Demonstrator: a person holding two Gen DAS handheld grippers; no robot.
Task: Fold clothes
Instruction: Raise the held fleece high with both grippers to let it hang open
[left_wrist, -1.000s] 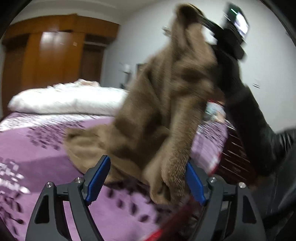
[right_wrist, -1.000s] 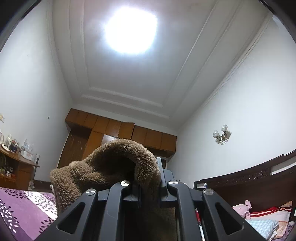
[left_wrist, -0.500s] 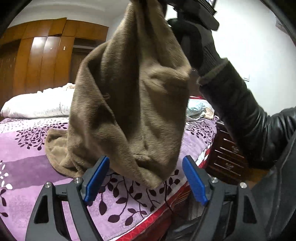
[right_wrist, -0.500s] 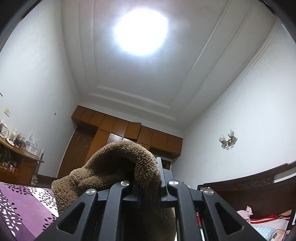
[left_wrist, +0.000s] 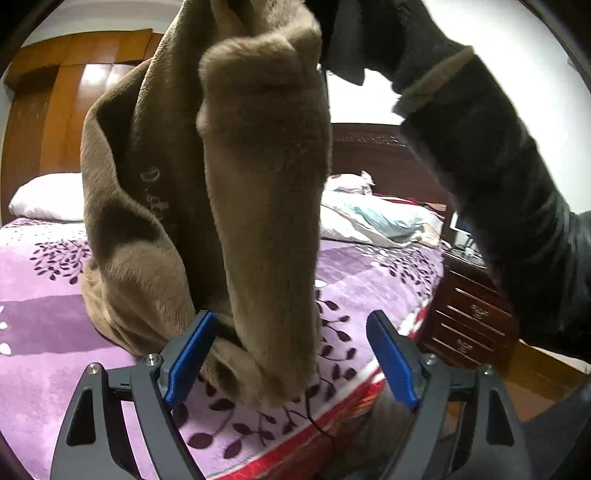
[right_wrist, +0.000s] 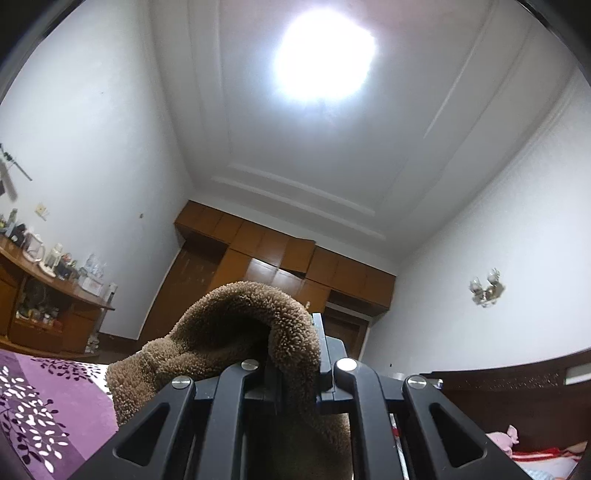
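Observation:
A brown fleece garment (left_wrist: 258, 184) hangs in the air in front of the left wrist camera, and its lower folds trail onto the purple bed (left_wrist: 44, 332). My left gripper (left_wrist: 290, 358) is open. The garment's hanging end dangles between its blue pads (left_wrist: 391, 358), and the right-hand pad stands clear of the cloth. My right gripper (right_wrist: 297, 363) is shut on the top fold of the garment (right_wrist: 240, 332) and points up toward the ceiling. A person's dark sleeve (left_wrist: 498, 184) reaches to the garment's top.
A white pillow (left_wrist: 48, 197) and more bedding (left_wrist: 369, 218) lie at the head of the bed by the dark headboard (left_wrist: 369, 147). A wooden nightstand (left_wrist: 469, 325) stands at the right. A wardrobe (right_wrist: 288, 258) fills the far wall, and a cluttered sideboard (right_wrist: 37, 295) stands at the left.
The right gripper has lifted the garment higher, so it now hangs straighter and closer. Its lower end has come between the left gripper's jaws. The right wrist view has swung to the left.

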